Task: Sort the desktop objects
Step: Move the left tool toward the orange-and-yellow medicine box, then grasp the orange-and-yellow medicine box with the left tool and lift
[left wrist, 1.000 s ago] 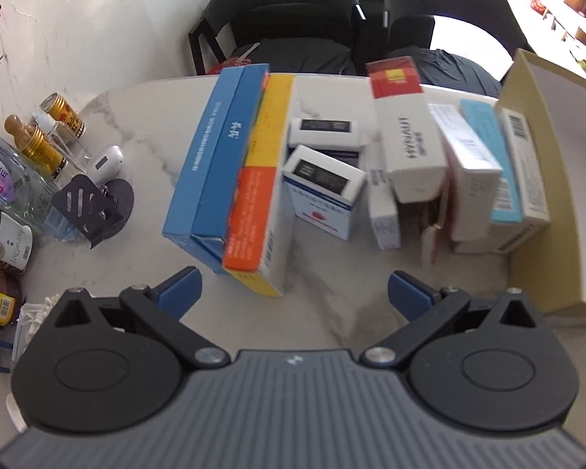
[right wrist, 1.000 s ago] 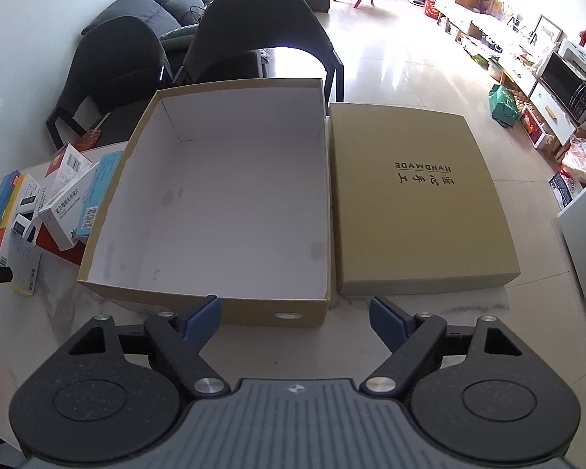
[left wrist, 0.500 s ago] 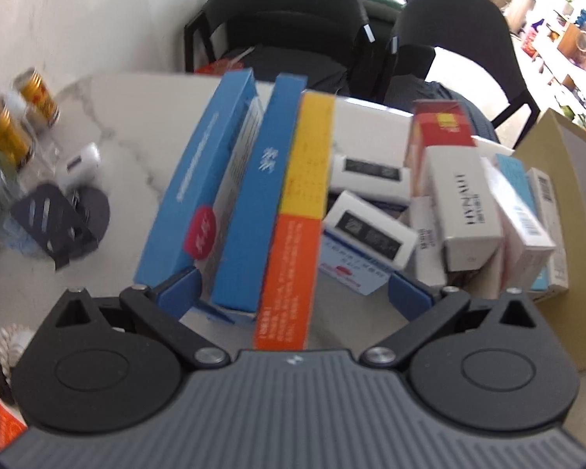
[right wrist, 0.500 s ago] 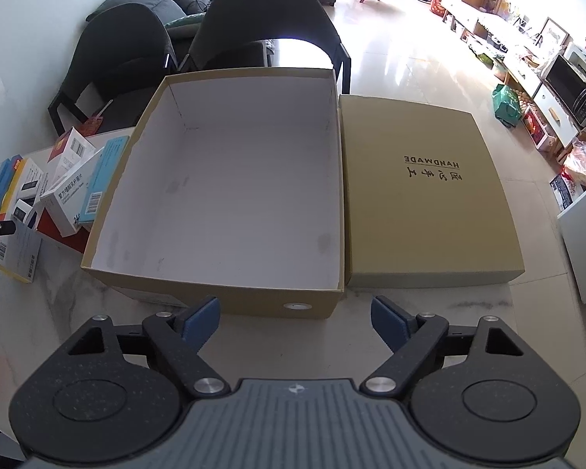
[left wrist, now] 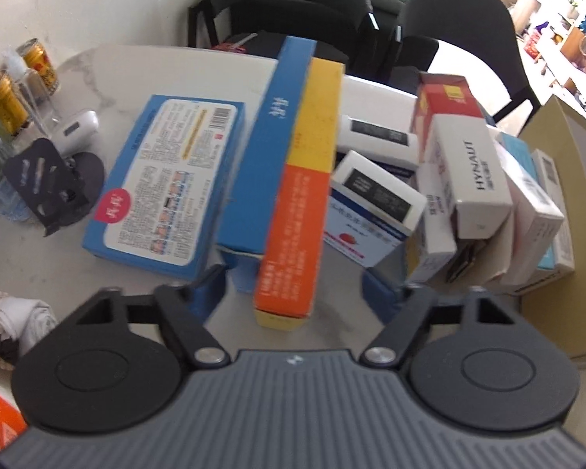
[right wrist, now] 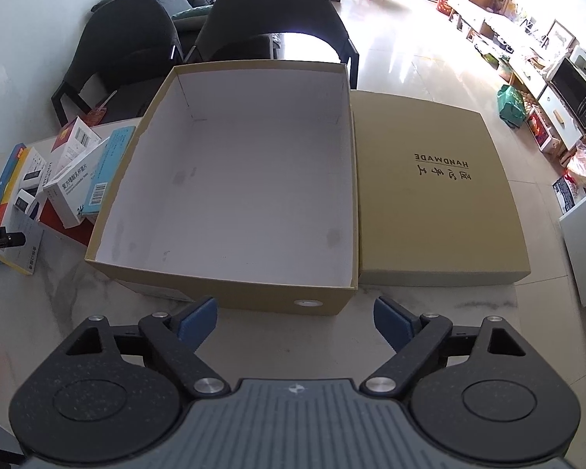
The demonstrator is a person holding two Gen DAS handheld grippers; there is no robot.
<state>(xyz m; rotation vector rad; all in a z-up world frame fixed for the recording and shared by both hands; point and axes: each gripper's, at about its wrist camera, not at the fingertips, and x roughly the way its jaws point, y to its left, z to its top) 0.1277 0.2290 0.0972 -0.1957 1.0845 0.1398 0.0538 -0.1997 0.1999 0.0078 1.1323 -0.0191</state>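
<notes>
Pickup step, by the look of it: left gripper has its jaws closing around two upright boxes, the blue box and the orange-and-yellow box, both standing on edge between the blue pads. Pads look near the box faces, not clearly pressing; frame is blurred, so I'd call it not yet gripped. Flat blue box lies just beside the left pad. Small white boxes crowd the right pad, so clearance there is tight. Right gripper hovers with jaws apart, opening a bit, nothing between them, in front of the open cardboard box. That box is empty, and its lid lies flat, touching its right wall. Next move likely needs a firm squeeze on both boxes, a straight lift clear of the neighbours, then a carry over the near wall into the box. Room inside is ample. Marble table edge sits near the lid's front.
</notes>
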